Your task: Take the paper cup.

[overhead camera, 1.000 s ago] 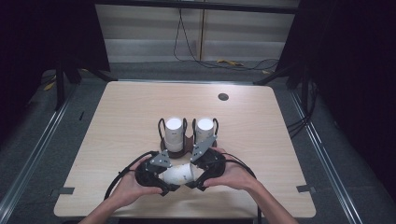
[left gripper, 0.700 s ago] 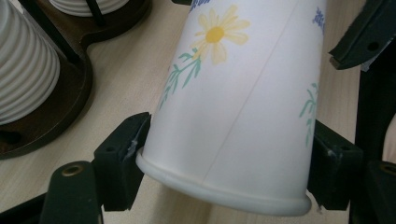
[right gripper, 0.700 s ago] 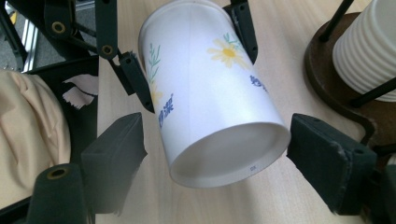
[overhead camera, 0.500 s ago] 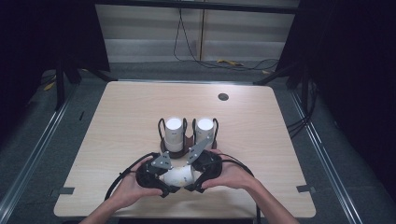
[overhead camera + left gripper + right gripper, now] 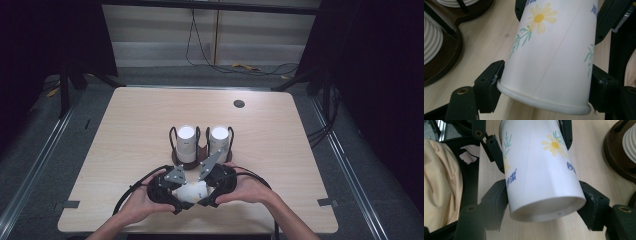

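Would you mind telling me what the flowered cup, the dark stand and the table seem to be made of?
The cup looks like matte white paper: a straight side seam, a rolled rim and printed daisies. The stand appears to be dark brown wood with a smooth, slightly glossy finish, though stained board is possible. The table shows pale wood grain, likely laminate or veneer.

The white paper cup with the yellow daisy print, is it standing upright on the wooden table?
No, the white paper cup with the yellow daisy print lies on its side, held between the left tongs and the right tongs.
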`<state>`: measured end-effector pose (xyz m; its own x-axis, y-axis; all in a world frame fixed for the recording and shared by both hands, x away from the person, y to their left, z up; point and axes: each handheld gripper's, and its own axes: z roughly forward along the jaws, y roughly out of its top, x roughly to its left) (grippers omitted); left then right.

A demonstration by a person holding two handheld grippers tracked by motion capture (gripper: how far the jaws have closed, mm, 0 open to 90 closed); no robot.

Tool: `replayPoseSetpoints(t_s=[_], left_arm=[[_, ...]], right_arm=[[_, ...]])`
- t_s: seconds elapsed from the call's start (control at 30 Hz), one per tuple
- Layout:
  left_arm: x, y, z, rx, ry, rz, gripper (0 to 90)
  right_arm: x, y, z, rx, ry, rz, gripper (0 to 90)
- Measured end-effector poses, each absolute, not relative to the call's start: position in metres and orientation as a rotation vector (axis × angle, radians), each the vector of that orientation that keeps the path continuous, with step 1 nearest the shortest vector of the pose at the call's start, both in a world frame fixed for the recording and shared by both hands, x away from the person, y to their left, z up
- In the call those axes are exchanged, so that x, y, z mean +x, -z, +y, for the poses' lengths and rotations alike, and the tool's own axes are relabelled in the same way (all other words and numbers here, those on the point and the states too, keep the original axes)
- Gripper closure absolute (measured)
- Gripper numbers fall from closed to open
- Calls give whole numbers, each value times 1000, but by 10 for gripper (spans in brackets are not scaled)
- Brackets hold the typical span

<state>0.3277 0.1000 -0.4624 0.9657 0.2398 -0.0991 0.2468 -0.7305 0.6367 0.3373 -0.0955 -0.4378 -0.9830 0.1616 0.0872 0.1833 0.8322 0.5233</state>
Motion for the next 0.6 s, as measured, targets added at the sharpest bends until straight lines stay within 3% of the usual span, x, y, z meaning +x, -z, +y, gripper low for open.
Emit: replayPoseSetpoints(t_s=[0.4,0.6], left_arm=[[325,465,100,2411,8,289,232],[329,465,104,2351,72,317,208]], right_arm=[[333,436,-97,-223,850,-2975,359],[332,433,-101,-229,894,-2964,360]])
